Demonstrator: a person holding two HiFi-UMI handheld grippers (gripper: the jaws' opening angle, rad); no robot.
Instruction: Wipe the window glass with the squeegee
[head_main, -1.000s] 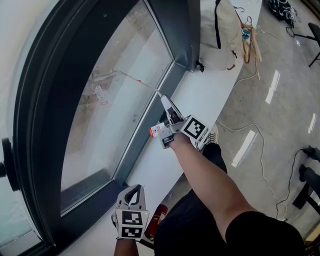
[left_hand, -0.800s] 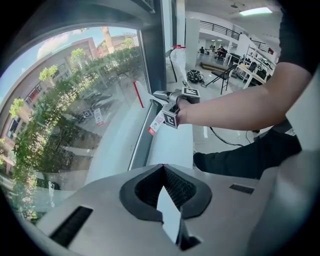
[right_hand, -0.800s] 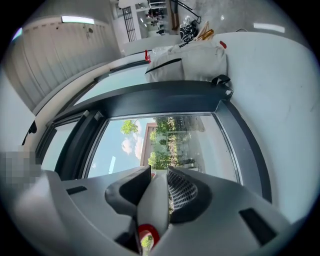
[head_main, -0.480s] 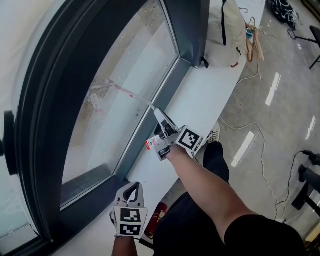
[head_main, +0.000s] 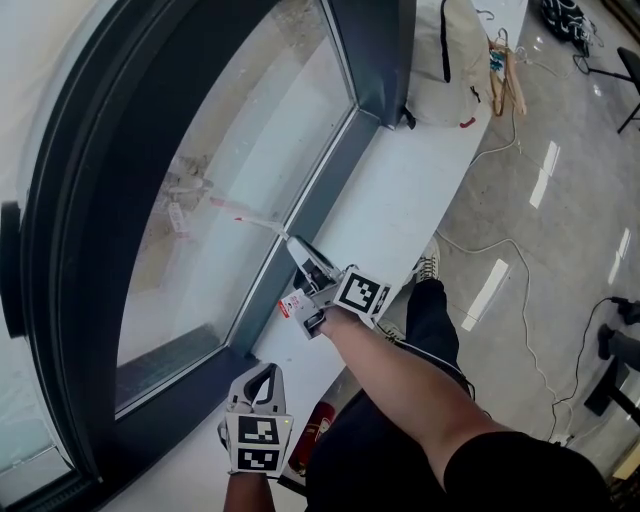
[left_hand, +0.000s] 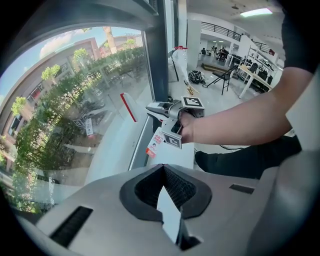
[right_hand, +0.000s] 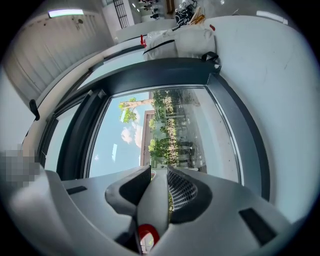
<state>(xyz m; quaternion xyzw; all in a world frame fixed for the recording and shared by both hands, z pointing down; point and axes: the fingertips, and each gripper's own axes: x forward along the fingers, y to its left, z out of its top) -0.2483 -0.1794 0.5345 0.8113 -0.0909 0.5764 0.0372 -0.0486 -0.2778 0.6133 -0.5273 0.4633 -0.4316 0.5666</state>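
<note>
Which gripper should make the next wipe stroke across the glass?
Right. The right gripper is shut on the squeegee, its blade at the window glass. The left gripper sits low by the sill, jaws together and empty.

The slim plastic squeegee (head_main: 262, 222) at centre frame is white with a red blade strip; the pale grey right gripper (head_main: 300, 250) and left gripper (head_main: 264, 375) each carry a cube of black-and-white square markers. The curved window frame (head_main: 80, 250) is dark grey, the flat sill (head_main: 400, 200) white, and the cloth bag (head_main: 450, 70) at upper right beige with a black strap.
</note>
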